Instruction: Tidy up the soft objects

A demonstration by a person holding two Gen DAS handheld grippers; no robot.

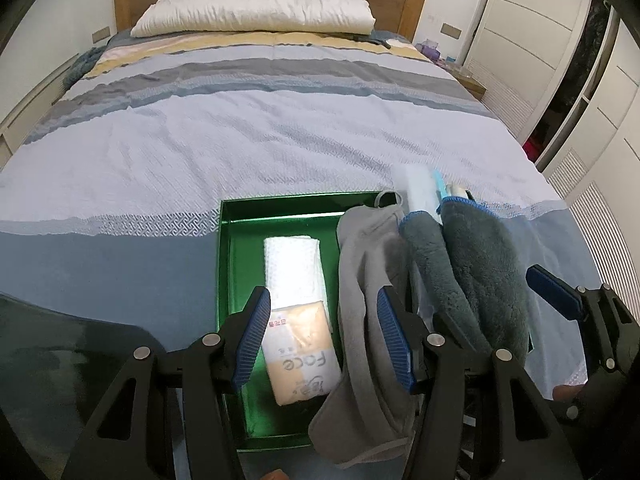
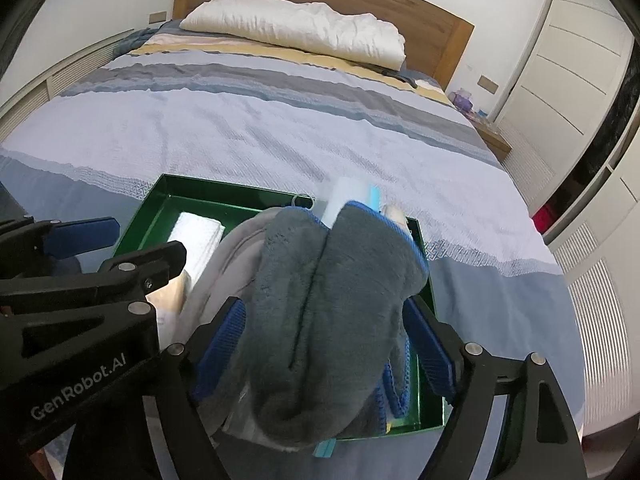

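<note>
A green tray [image 1: 236, 264] lies on the bed near its foot. Flat in it is a tissue pack [image 1: 298, 320] printed "Face". My left gripper [image 1: 324, 336] hovers open above the pack, its right pad beside a light grey cloth [image 1: 360, 264] that drapes over the tray's near edge. Filling the tray's right side is a folded dark grey plush towel [image 2: 328, 300] with blue trim. My right gripper [image 2: 326, 344] stands open around the towel, with a gap at the right pad. One of its blue fingers [image 1: 554, 294] shows clear of the towel [image 1: 480, 280].
A white and light blue packet [image 2: 346, 196] stands at the tray's far edge behind the towel. The striped bedspread [image 1: 260, 140] stretches to a white pillow [image 1: 256, 8] and wooden headboard. White wardrobe doors [image 1: 532, 28] and a bedside table stand on the right.
</note>
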